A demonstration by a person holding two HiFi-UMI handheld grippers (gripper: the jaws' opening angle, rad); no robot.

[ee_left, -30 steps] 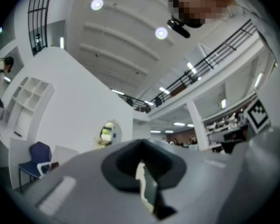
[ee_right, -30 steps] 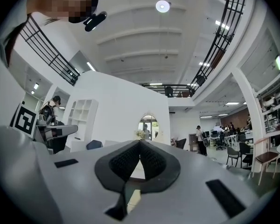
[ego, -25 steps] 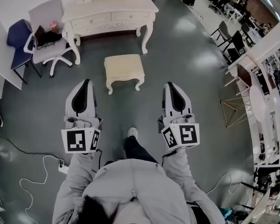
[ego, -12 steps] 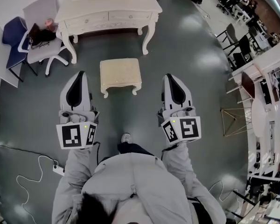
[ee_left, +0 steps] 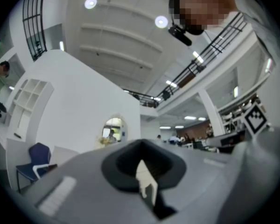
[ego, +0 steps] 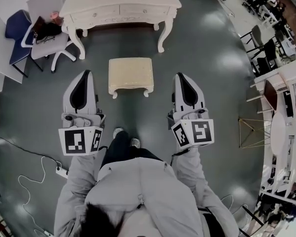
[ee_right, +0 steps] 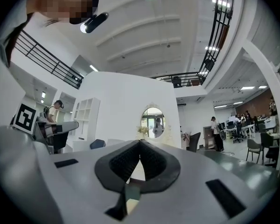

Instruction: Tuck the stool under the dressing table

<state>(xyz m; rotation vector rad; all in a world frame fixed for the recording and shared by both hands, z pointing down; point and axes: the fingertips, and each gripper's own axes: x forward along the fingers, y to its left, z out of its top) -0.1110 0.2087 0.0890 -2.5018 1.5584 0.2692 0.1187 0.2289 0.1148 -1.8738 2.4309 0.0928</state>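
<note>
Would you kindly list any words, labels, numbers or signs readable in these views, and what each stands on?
No readable text anywhere.
The left hand-held gripper and right hand-held gripper bear only square black-and-white markers, no letters.
The dressing table and stool show no print.

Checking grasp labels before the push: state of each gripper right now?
left gripper: closed, holding nothing.
right gripper: closed, holding nothing.
</note>
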